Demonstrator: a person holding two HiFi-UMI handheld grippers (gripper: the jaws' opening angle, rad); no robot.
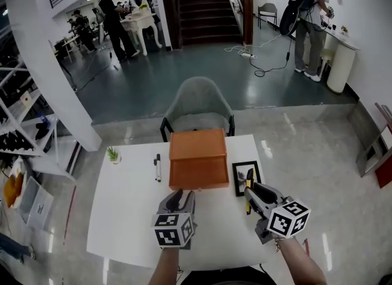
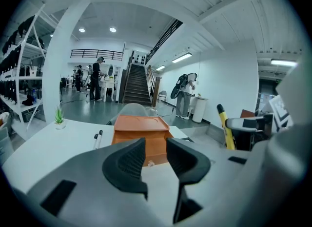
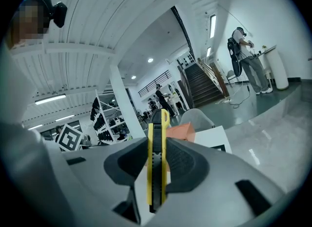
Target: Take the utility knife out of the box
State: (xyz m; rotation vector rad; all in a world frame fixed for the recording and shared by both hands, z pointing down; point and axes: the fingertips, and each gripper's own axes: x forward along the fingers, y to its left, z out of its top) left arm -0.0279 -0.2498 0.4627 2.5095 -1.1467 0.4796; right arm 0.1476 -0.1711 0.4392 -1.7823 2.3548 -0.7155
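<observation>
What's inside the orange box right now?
The orange rectangular box has its lid down, so its interior is hidden. The yellow-and-black utility knife is outside it, clamped in the right gripper's jaws.

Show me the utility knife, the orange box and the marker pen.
utility knife point(image 3: 156, 162), right gripper view, middle of its handle.
orange box point(image 1: 197, 146), head view, its top face.
marker pen point(image 1: 157, 168), head view, middle of its barrel.

The orange box point(image 1: 198, 158) is sitting closed on the white table point(image 1: 128, 216). The yellow-and-black utility knife point(image 3: 157, 140) is standing on edge outside it, clamped between the right gripper's point(image 3: 158, 167) 2 jaws.
</observation>
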